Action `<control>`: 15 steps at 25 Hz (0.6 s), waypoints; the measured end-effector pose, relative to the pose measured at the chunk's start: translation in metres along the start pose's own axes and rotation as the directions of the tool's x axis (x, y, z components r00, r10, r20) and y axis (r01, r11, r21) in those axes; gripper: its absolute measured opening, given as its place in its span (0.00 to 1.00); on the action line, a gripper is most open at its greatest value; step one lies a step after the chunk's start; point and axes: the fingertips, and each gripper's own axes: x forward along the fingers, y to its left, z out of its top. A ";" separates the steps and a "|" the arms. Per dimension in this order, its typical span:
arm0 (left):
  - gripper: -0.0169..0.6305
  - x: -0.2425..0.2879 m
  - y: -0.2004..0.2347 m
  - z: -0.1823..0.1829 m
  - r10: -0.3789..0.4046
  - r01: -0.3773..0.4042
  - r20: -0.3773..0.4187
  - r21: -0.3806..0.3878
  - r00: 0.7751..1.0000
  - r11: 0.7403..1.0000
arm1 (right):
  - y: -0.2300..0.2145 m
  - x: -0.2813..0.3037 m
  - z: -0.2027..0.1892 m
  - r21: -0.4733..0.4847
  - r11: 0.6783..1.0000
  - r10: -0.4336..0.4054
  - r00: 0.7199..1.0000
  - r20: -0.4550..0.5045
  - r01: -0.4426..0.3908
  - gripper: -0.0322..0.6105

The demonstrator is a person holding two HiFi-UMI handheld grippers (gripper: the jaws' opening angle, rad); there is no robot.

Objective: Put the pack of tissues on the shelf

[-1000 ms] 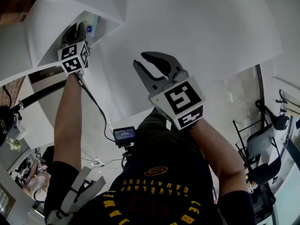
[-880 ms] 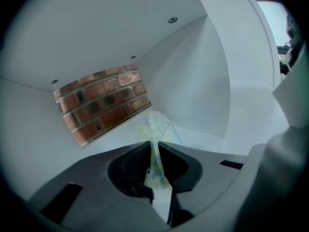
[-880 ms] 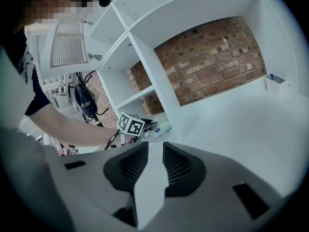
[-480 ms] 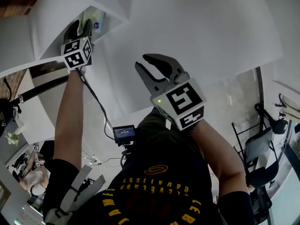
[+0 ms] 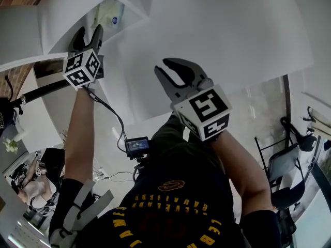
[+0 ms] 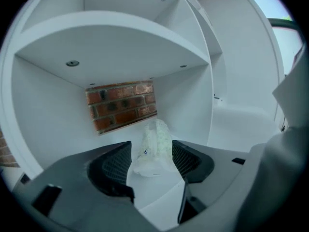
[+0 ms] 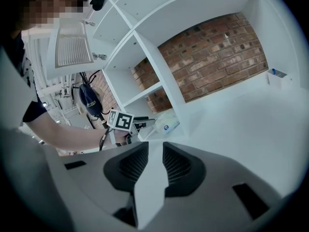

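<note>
Jaws of the left gripper (image 5: 88,33) have just been opening and now stand wide, drawn back from the pack of tissues (image 6: 155,144); the pack lies free on the shelf (image 6: 190,105) floor, brick behind it, side walls well clear. Right gripper (image 7: 150,159) hovers slightly parted, empty.

Lighting was bright, diffuse and even. The white shelf (image 6: 116,47) panels reflected it strongly, and only soft grey shadows lay beneath the boards and in the far corners. In both gripper views, wide-angle distortion bowed straight edges into curves and dark vignetting cut off the frame corners. The pack of tissues (image 6: 155,146) appeared soft and slightly blurred.
</note>
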 end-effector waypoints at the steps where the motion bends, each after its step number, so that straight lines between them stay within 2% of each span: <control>1: 0.41 -0.007 0.002 0.001 0.002 -0.002 0.009 -0.016 1.000 1.000 | 0.003 0.001 -0.001 0.000 1.000 0.003 1.000 0.000 -0.003 0.16; 5: 0.41 -0.037 0.008 0.005 -0.011 0.016 0.052 -0.091 0.999 0.996 | 0.017 0.009 -0.001 -0.008 1.000 0.012 1.000 0.000 -0.012 0.16; 10: 0.41 -0.066 0.014 -0.010 -0.063 0.078 0.089 -0.182 0.994 0.980 | 0.032 0.032 -0.002 -0.040 0.999 0.009 1.000 -0.008 -0.010 0.16; 13: 0.41 -0.079 0.037 -0.029 -0.088 0.114 0.112 -0.251 0.990 0.961 | 0.048 0.064 -0.003 -0.053 0.999 -0.015 1.000 -0.026 0.013 0.16; 15: 0.41 -0.093 0.038 -0.035 -0.104 0.142 0.137 -0.303 0.985 0.942 | 0.054 0.071 -0.001 -0.067 0.997 -0.031 0.999 -0.030 0.029 0.16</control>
